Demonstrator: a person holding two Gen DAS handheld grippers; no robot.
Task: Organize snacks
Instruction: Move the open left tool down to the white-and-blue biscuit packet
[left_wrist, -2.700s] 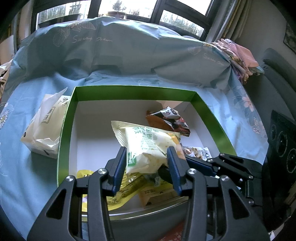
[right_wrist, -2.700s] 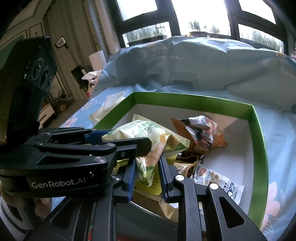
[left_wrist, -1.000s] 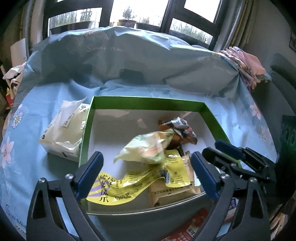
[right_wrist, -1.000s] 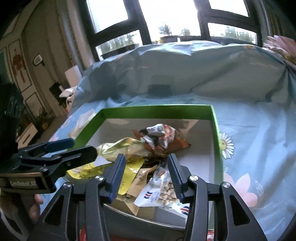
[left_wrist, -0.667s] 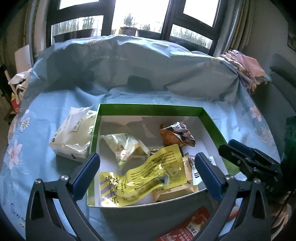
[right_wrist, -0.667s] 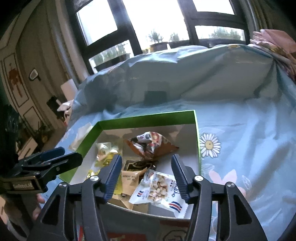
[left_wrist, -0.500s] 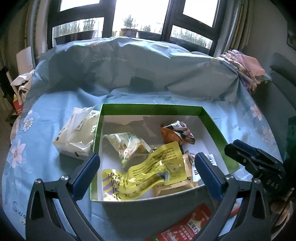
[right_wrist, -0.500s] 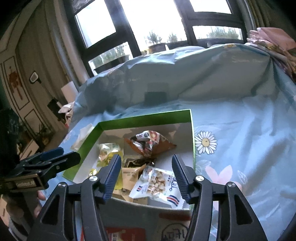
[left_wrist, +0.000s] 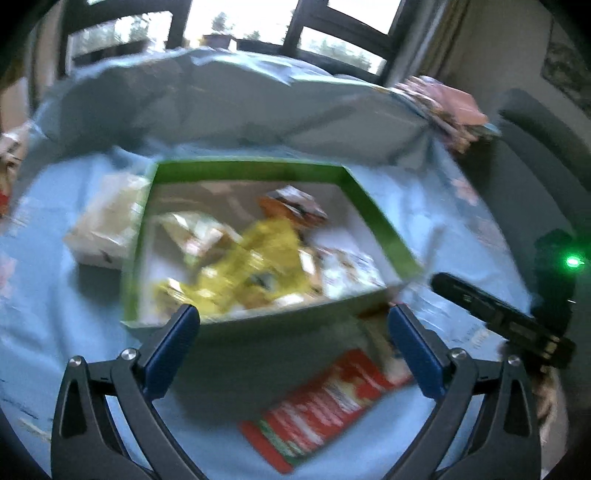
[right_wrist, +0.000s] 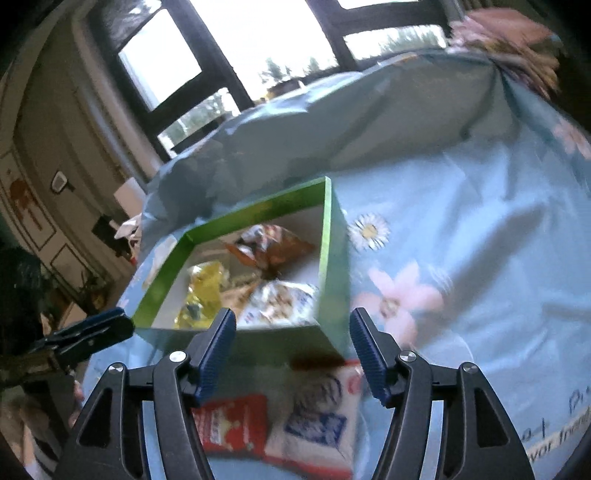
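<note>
A: Snacks sit mostly in the green box (left_wrist: 380, 229); left wrist view shows a red packet (left_wrist: 325, 402) outside, just before its near wall. Left hand-held gripper (left_wrist: 295, 339): jaws wide apart, empty.

B: Right wrist view: right hand-held gripper (right_wrist: 291, 350) opening, nothing between the jaws; red packet and white-blue packet (right_wrist: 317, 417) lie just below.

A: Suggest descending on one packet's edge, avoiding the box wall.
</note>
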